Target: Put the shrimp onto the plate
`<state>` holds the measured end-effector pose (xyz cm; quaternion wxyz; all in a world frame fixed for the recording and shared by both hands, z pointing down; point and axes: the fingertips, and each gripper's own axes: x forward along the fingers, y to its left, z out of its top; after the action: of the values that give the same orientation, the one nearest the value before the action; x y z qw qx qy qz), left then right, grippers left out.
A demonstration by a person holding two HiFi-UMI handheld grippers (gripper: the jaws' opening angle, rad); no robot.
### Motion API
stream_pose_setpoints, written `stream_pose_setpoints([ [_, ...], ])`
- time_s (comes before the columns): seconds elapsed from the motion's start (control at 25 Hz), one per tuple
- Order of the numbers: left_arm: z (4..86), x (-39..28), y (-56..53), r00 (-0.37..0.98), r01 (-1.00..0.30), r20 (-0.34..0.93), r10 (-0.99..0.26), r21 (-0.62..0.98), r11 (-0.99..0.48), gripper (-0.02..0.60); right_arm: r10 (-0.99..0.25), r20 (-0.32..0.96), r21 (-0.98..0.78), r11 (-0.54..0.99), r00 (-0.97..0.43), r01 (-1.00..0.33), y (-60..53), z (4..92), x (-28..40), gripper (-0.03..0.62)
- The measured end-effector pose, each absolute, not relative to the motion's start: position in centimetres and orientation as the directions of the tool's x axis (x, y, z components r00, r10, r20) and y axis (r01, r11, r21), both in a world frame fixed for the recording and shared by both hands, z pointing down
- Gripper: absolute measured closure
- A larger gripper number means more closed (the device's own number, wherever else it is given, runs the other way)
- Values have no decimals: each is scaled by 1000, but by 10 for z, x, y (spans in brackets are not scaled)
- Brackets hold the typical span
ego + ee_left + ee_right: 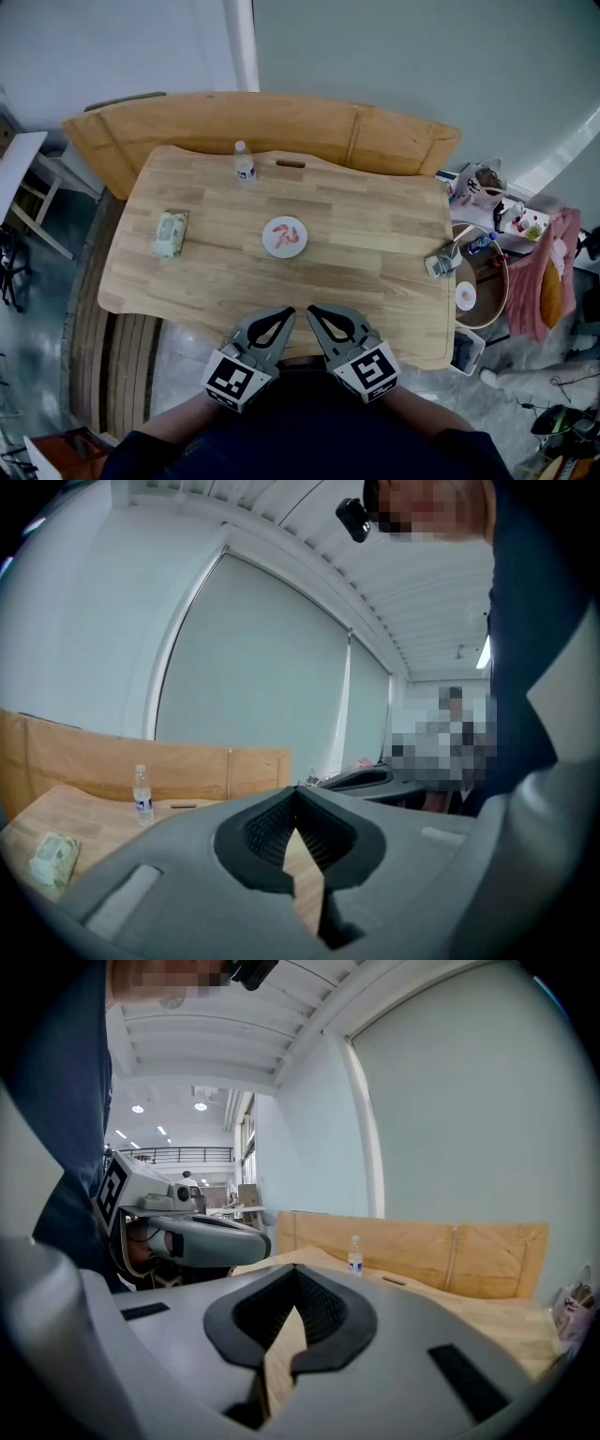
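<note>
Your left hand-held gripper (284, 313) and right hand-held gripper (314, 311) are clenched empty at the light wooden table's (375, 248) near edge. Farther out, the pink shrimp (288, 234) lie on the small white round plate (271, 247) (apparently finished); no further move seems needed.

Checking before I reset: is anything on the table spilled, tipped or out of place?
Nothing stands out. The shrimp lie on the plate, the bottle stands upright, and the packet lies flat.
</note>
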<state>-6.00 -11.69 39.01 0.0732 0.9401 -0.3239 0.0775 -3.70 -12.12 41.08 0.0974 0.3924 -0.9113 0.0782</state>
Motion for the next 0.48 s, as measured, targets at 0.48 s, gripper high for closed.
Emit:
stream_pose_setpoints([
  [0.48,390,-53,-113,784,-611,196,-589,74,-788,575,-696,239,-81,681,-677,-728,-120,411,-34,585],
])
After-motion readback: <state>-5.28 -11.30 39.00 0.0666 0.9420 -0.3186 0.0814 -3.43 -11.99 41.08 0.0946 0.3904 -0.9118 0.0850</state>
